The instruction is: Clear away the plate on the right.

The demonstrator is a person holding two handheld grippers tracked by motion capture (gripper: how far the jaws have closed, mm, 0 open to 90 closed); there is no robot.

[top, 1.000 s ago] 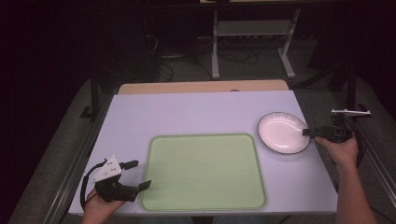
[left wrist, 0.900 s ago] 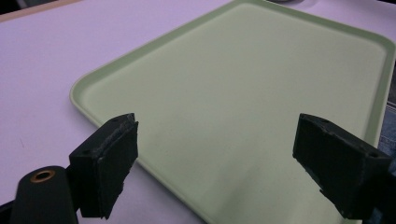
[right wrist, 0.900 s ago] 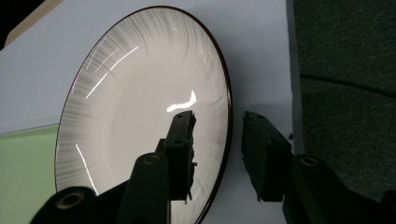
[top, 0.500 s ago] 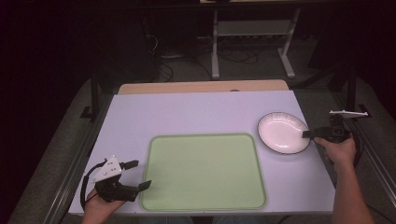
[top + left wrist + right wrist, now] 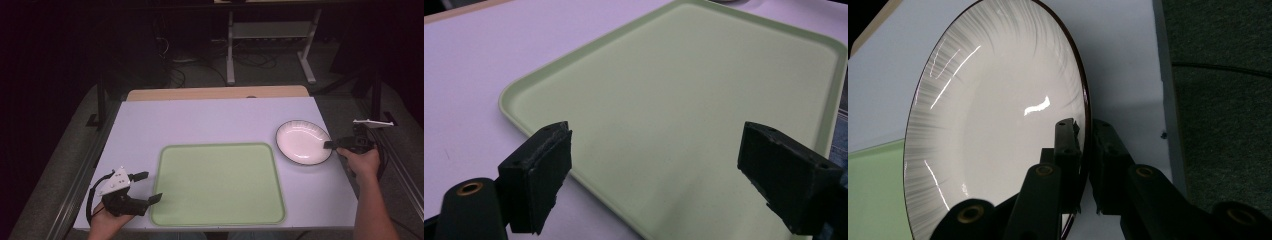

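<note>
A: Quick pass. Where was the plate (image 5: 303, 142)?

B: On the table (image 5: 200, 120), right side, just beside the far right corner of the green tray (image 5: 218, 182), not on it. Right gripper (image 5: 331, 145) was at its right rim, jaws closed on the rim edge: one pad on the inner face, one outside.

A: Sure about the pinch?

B: The right gripper view settled it. The rim ran between the two black jaws with no visible gap, right gripper (image 5: 1083, 127) clamped near the plate (image 5: 993, 125) edge. From the high view I could only tell the tips met the rim.

A: Left side?

B: Left gripper (image 5: 145, 187) sat near the tray's near left corner, jaws wide apart, holding nothing. In the left gripper view, the tray (image 5: 684, 100) lay ahead and below between the spread pads, left gripper (image 5: 656, 175) not touching it as far as I could see.

A: Relation for the next move?

B: Tray lay to the left of the plate, toward the person. Right hand much nearer the plate; left well apart. My guess: a lift and carry leftward onto the tray.
</note>
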